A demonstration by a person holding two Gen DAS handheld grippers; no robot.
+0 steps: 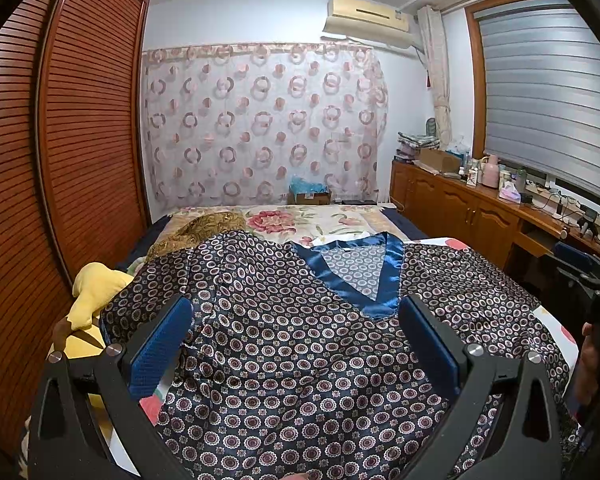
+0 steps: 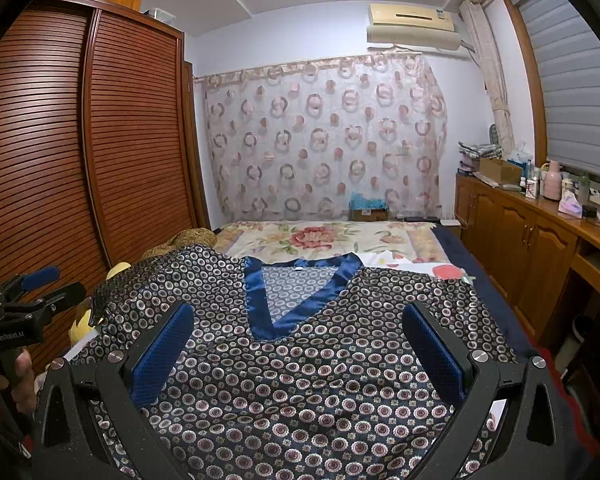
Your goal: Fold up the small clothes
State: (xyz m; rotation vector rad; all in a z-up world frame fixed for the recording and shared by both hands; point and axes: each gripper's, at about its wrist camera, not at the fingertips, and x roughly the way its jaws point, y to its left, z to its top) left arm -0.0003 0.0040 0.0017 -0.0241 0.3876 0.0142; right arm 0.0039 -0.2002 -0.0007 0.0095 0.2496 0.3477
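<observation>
A dark navy satin top [image 1: 284, 344] with a small ring-and-flower print and a shiny blue V-neck band [image 1: 364, 276] lies spread flat on the bed, neck pointing away from me. It also shows in the right wrist view [image 2: 300, 368], with the blue neck band [image 2: 292, 296]. My left gripper [image 1: 296, 320] is open and empty, hovering above the top's left chest. My right gripper [image 2: 298, 326] is open and empty above the top's middle. The left gripper [image 2: 40, 284] also shows at the left edge of the right wrist view.
The bed carries a floral quilt [image 1: 300, 220] beyond the top. A yellow plush toy [image 1: 92, 296] and a brown patterned cloth [image 1: 196, 232] lie at the bed's left. A louvred wooden wardrobe [image 1: 60, 140] stands left. A wooden cabinet [image 2: 532, 232] with bottles stands right.
</observation>
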